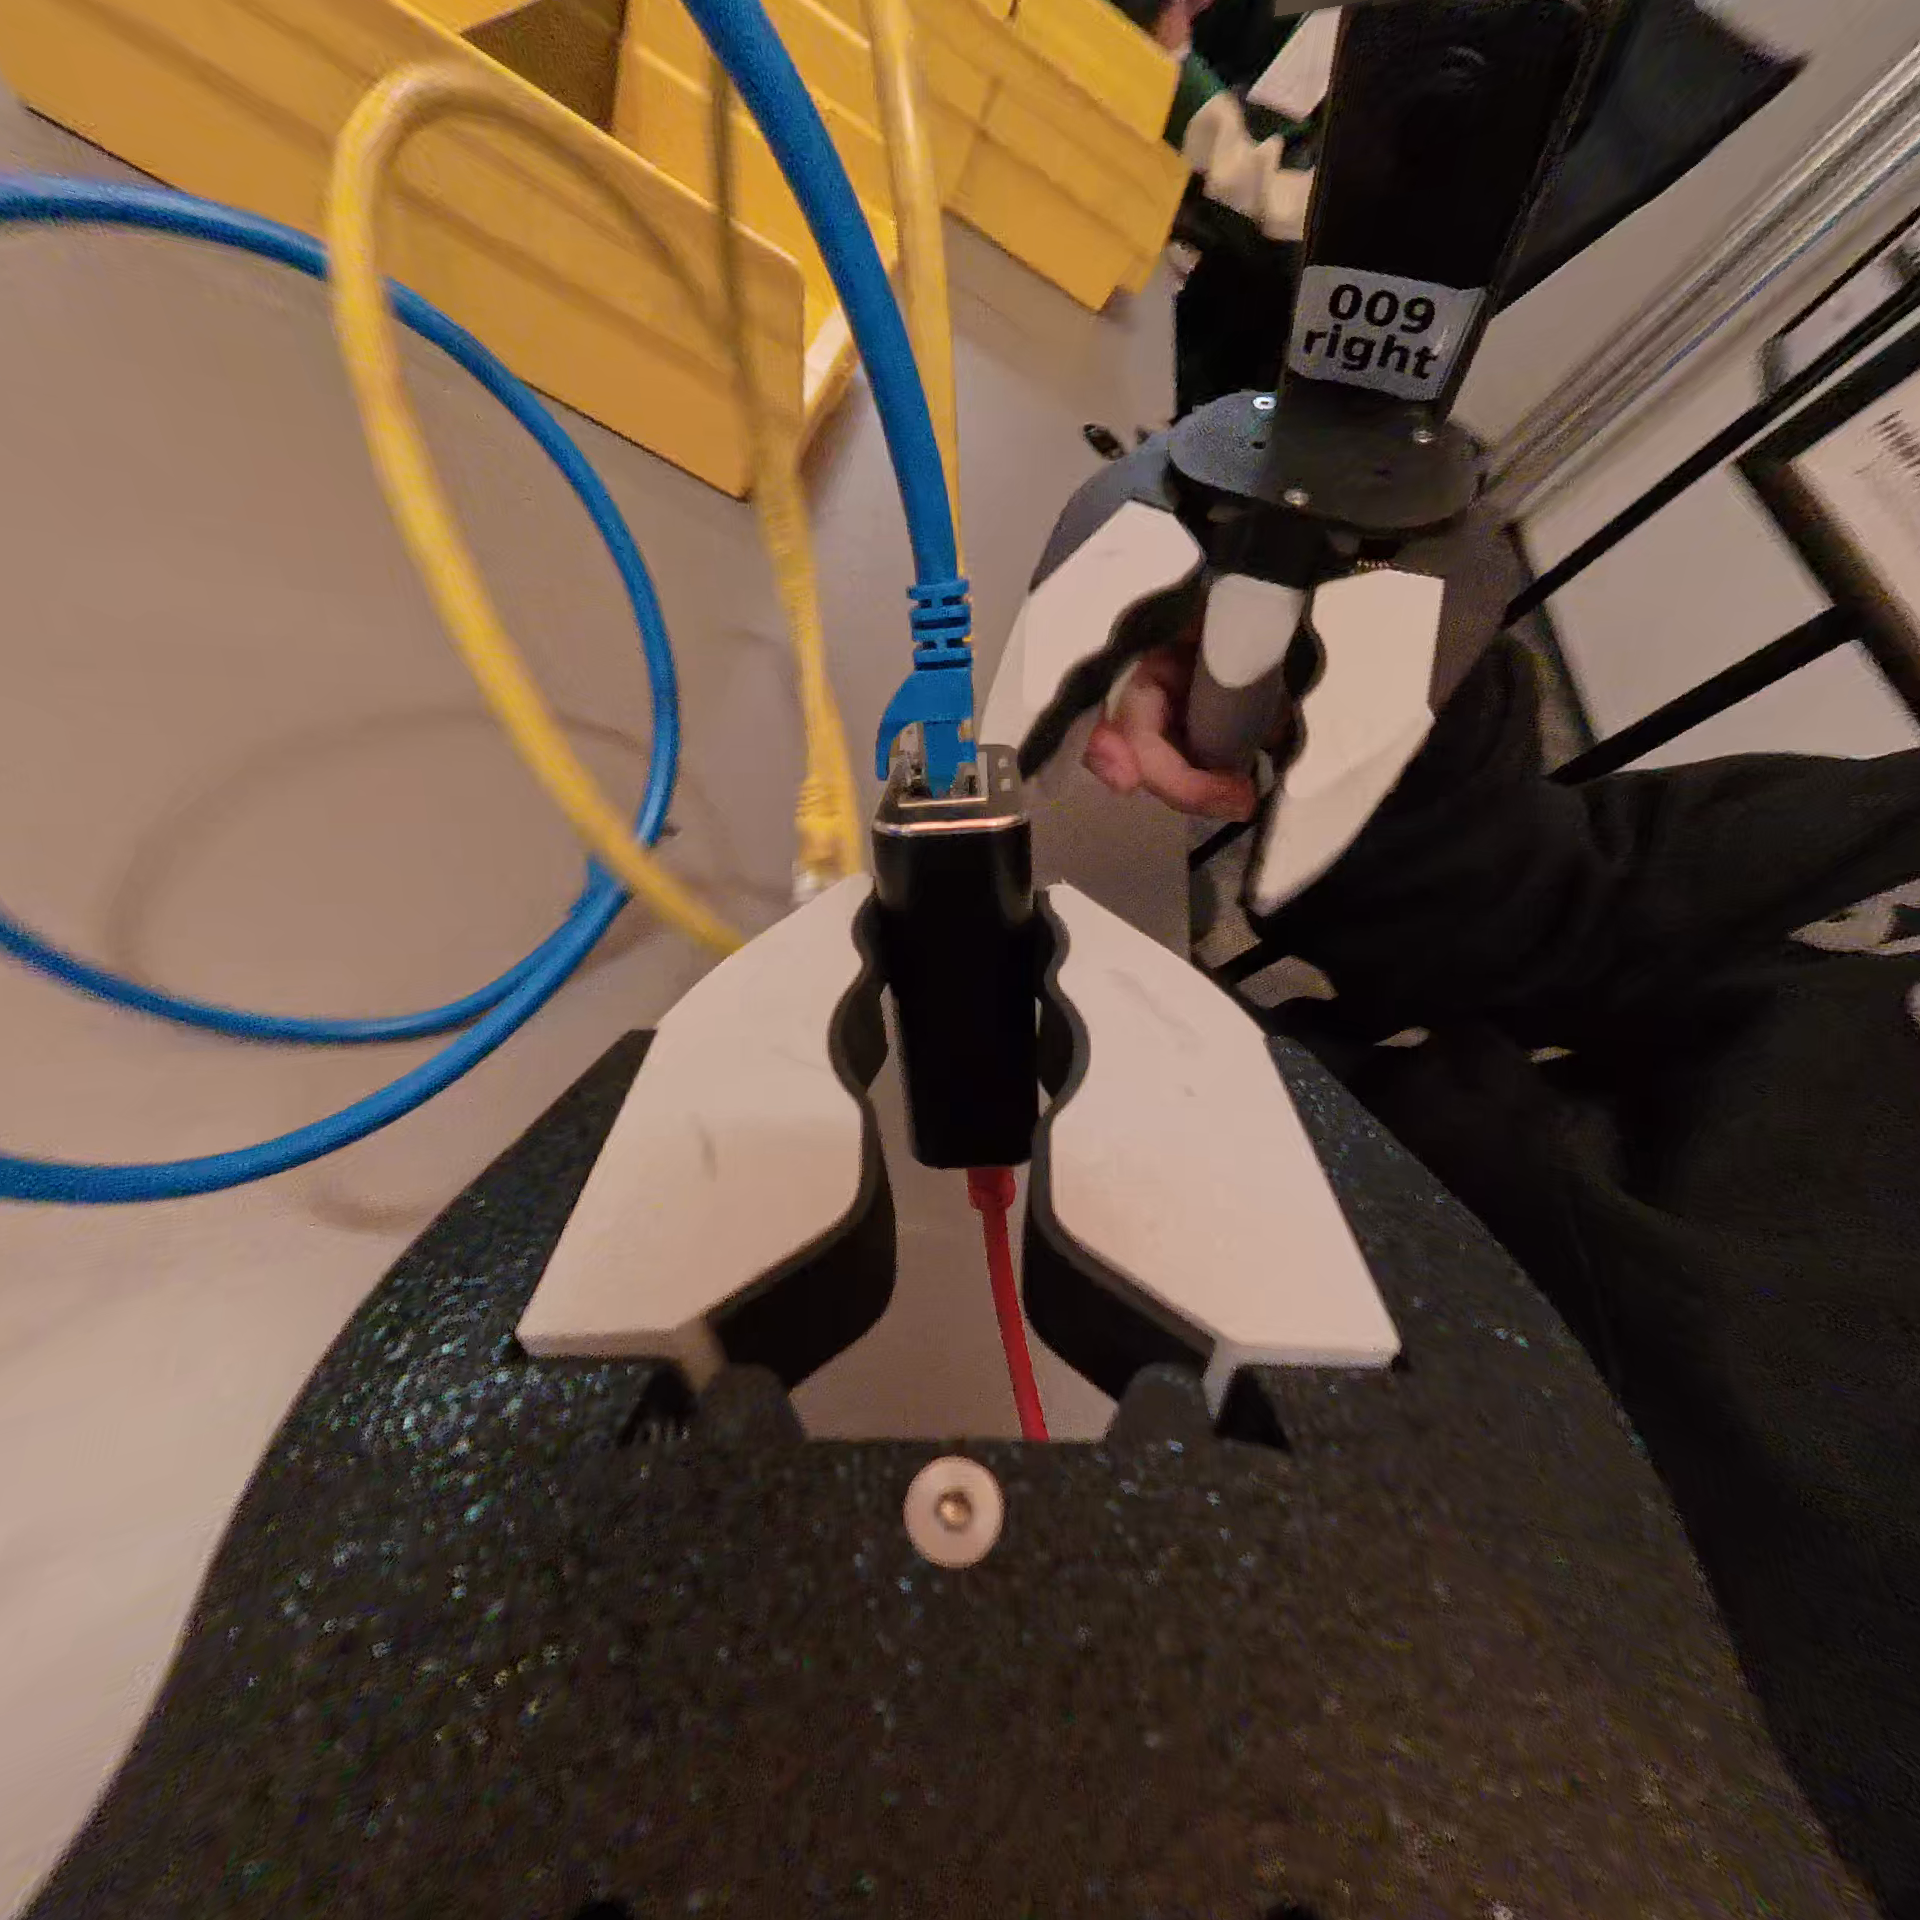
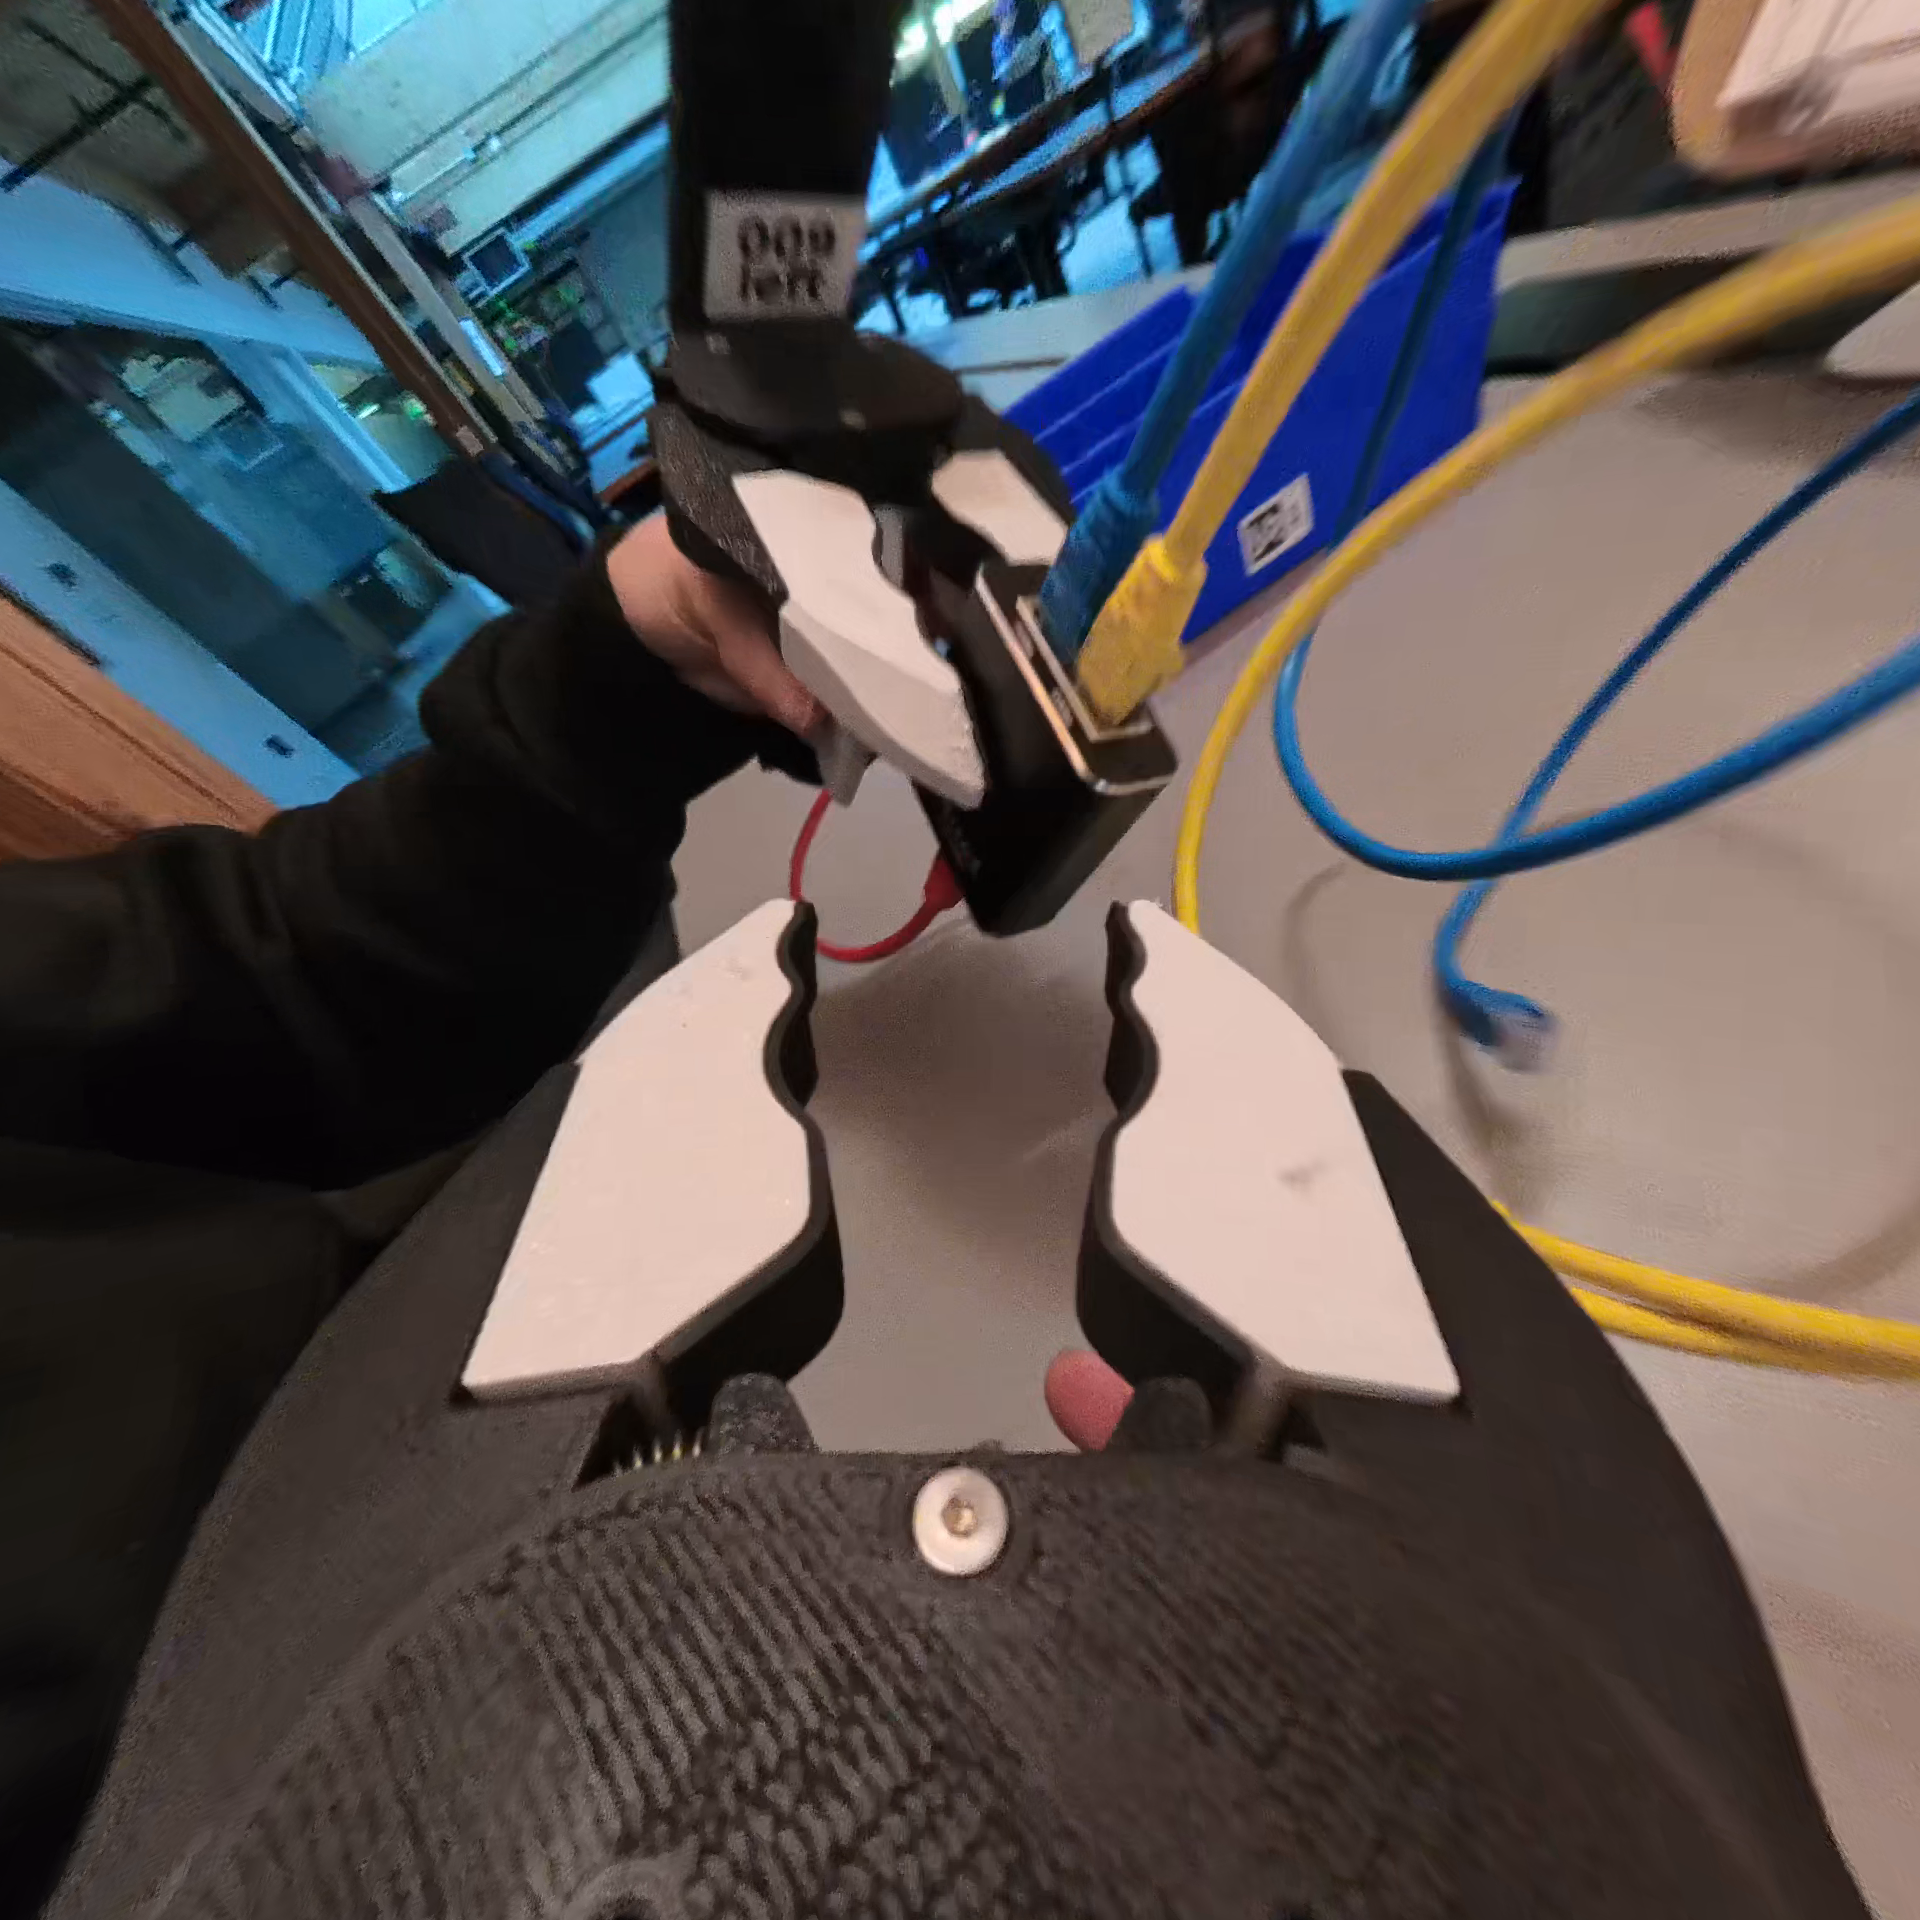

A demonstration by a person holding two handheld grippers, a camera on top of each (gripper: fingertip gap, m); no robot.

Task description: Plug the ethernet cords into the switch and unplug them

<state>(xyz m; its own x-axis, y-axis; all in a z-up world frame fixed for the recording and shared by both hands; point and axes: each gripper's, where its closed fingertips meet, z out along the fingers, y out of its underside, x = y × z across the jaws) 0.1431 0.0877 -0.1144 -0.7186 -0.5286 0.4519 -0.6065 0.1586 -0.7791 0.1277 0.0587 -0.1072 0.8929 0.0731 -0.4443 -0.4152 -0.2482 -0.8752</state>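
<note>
A: Left wrist view: the left claw (image 1: pixel 956 914) is clamped on the black switch (image 1: pixel 961 997), held off the grey worktop (image 1: pixel 260 727). A blue cord (image 1: pixel 831 260) is plugged into its far end, and a red cable (image 1: pixel 1008 1309) leaves the near end.

B: And the right claw (image 2: pixel 961 925)?

A: Its fingers stand apart with nothing between them, just below the switch. From there a yellow cord (image 2: pixel 1132 634) also sits in a port beside the blue one. Slack loops over the worktop; a loose blue plug (image 2: pixel 1496 1023) hangs near it.
</note>
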